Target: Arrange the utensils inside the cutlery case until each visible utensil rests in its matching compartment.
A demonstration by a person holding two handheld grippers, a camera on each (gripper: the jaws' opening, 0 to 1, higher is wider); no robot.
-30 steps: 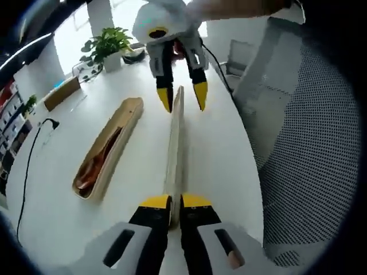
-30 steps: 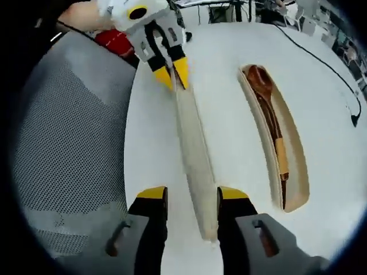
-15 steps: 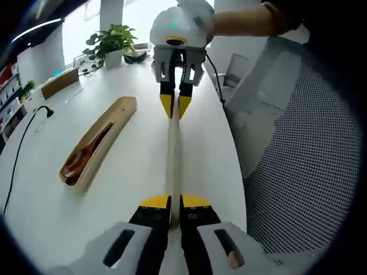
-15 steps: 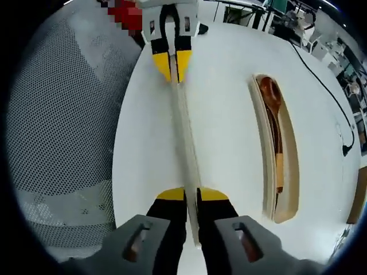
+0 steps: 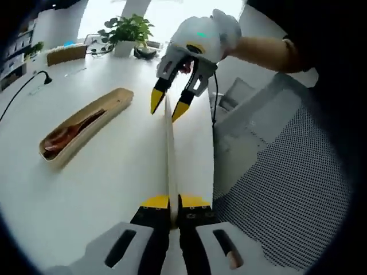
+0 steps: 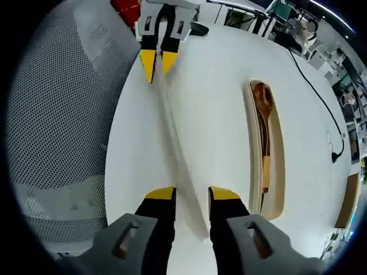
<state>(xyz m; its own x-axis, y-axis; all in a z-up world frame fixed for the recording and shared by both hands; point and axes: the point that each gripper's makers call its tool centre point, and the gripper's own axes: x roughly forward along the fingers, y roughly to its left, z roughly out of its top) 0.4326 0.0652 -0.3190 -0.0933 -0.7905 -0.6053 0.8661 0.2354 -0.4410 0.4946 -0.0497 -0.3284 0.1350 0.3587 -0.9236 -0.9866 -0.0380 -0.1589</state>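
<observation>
**Lid released by the right gripper, kept pinched by the left**

In the left gripper view, the left gripper (image 5: 170, 201) is seen clenched on the near end of the long pale case lid (image 5: 169, 150), which is held edge-on and runs toward 12 o'clock over the white table (image 5: 114, 177). At its far end the right gripper (image 5: 167, 105) is seen with its yellow-tipped jaws spread to either side of the lid; half a second ago those tips were closed on it. The open cutlery case (image 5: 86, 129) lies at 10 o'clock, well apart from the lid, with a wooden spoon (image 5: 71, 133) inside. A potted plant (image 5: 129, 31) stands at 11 o'clock.

In the right gripper view, the right gripper (image 6: 191, 196) is shown released, its jaws parted with the lid (image 6: 178, 154) passing between them and now slanted rather than straight. The left gripper (image 6: 157, 57) is seen at 12 o'clock, still shut on the far end. The cutlery case (image 6: 251, 166) lies at 3 o'clock with the spoon (image 6: 264, 123) in it. A mesh chair back (image 6: 63, 114) is seen at 9 o'clock.
</observation>
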